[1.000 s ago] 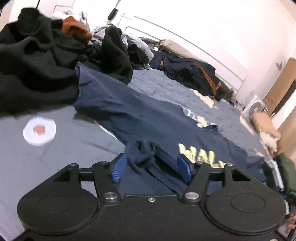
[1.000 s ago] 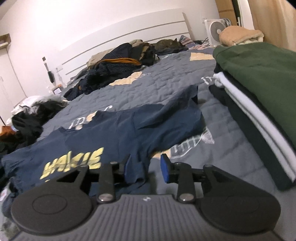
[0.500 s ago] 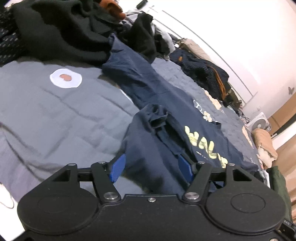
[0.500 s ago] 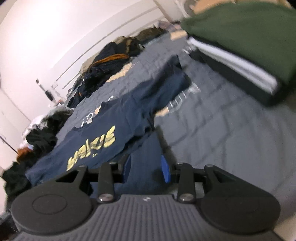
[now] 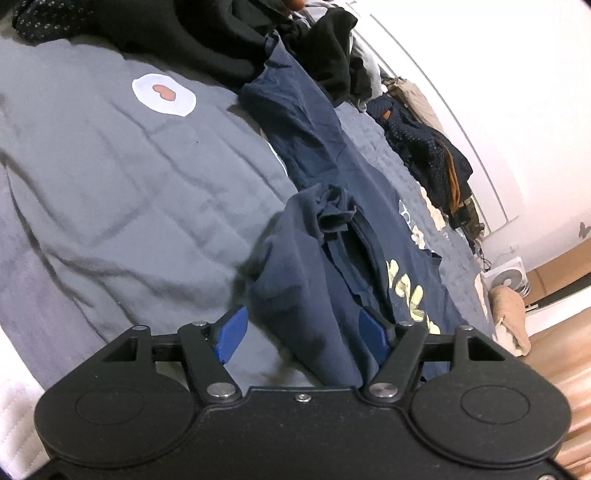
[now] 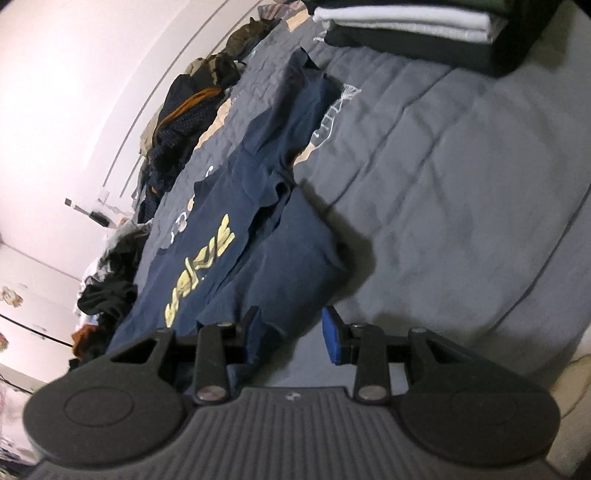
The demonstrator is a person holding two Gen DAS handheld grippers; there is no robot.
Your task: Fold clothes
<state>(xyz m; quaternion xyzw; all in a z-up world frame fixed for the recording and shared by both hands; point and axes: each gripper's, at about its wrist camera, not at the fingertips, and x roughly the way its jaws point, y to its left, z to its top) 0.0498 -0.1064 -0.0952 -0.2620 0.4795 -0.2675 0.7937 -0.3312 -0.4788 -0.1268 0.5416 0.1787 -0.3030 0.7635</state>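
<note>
A navy T-shirt with yellow lettering lies front up on the grey bed cover. Its lower part is doubled over towards me. My left gripper hangs low over that fold with its jaws opening. The cloth runs between them against the right pad, and the left pad is off it. In the right wrist view the same T-shirt ends at my right gripper. A corner of cloth rests by its left pad, while the right pad stands free over the cover.
A heap of dark clothes lies beyond the shirt, near a white round patch on the cover. More clothes lie along the headboard. A stack of folded clothes sits at the far right. A fan stands beside the bed.
Both grippers have rolled and sunk towards the bed. The shirt's lower part now lies doubled over on the cover close to both grippers.
</note>
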